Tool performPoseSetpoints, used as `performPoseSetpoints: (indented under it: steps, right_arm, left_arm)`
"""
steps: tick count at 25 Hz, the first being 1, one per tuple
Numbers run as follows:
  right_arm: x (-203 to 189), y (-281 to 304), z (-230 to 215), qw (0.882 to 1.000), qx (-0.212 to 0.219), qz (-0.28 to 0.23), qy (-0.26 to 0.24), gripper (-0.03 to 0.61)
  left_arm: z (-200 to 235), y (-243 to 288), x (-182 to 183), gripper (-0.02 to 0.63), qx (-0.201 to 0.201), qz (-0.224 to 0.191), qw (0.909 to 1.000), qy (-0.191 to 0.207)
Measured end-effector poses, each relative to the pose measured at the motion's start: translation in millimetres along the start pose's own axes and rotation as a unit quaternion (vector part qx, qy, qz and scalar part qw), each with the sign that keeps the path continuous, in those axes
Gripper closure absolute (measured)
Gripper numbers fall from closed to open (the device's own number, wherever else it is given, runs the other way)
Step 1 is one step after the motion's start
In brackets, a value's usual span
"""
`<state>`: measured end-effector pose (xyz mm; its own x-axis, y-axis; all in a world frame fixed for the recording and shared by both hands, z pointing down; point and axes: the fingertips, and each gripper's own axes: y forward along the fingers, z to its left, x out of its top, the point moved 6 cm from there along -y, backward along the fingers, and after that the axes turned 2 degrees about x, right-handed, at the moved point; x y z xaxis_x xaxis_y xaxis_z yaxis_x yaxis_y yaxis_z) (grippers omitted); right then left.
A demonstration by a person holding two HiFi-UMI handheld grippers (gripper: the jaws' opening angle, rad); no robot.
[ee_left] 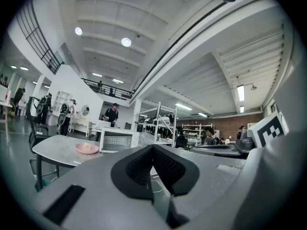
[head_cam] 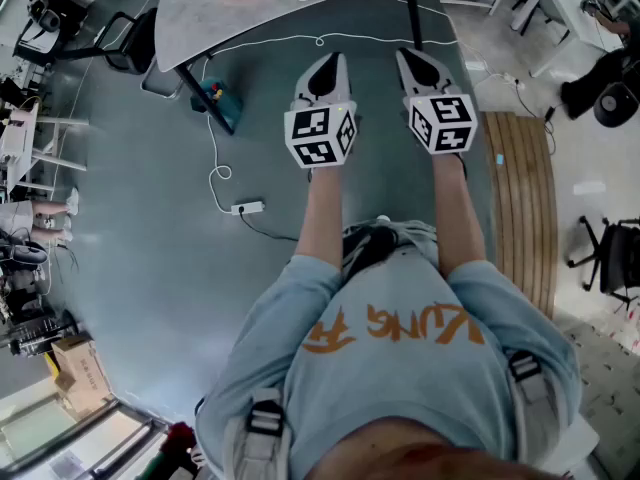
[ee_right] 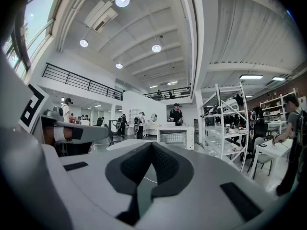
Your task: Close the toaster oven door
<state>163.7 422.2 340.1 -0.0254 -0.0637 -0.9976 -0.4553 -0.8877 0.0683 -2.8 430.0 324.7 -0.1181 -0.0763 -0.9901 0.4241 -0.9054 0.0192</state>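
On the tabletop (head_cam: 200, 13) ahead of me, back from its near edge and just right of a pink plate (ee_left: 87, 148) in the left gripper view, stands the toaster oven (ee_right: 176, 137). It is a white metal box with a glass front and a wire rack behind it. It is too small in the views for me to tell how its door stands. I judge the door to be stiff and light, turning on a low hinge, with fragile glass. I would therefore push on its top rail or handle, not on the pane, and gently, because the box may slide on the smooth, marbled grey top. The left gripper (ee_left: 153, 150) and right gripper (ee_right: 151, 147) are level and well short of the table, their ribbed black pads pressed together on nothing.
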Motion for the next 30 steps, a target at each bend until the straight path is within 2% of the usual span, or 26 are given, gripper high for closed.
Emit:
performPoseSetpoints:
  steps: [4,9,14,19,23,28,30]
  right_arm:
    - [-2,7,-8,1.000,0.006,-0.004,-0.001,0.581]
    - [2,12,-15,0.999,0.029,-0.012,0.006,0.583]
    - [0,21,-28,0.999,0.011,-0.025,0.032,0.581]
    - [-8,44,-27,1.000,0.010,-0.013,0.025,0.581]
    - [-7,65,-39,1.000,0.002,-0.016,0.027,0.581]
    - [-10,124,-42,1.000,0.016,-0.016,0.005,0.581]
    - [-17,147,-56,1.000,0.009,-0.013,-0.002,0.581]
  left_arm:
    - [2,10,-5,0.612,0.010,0.004,0.9999,0.008]
    - [6,15,-5,0.612,0.015,-0.007,0.9997,-0.018]
    - [10,19,-5,0.612,0.032,0.003,0.9995,-0.001]
    - [44,22,-5,0.612,0.069,-0.013,0.9975,0.000]
    - [61,36,-8,0.612,0.074,-0.016,0.9971,0.004]
    - [111,79,-12,0.612,0.087,-0.022,0.9959,-0.006]
    - [127,108,-23,0.612,0.086,-0.019,0.9960,-0.015]
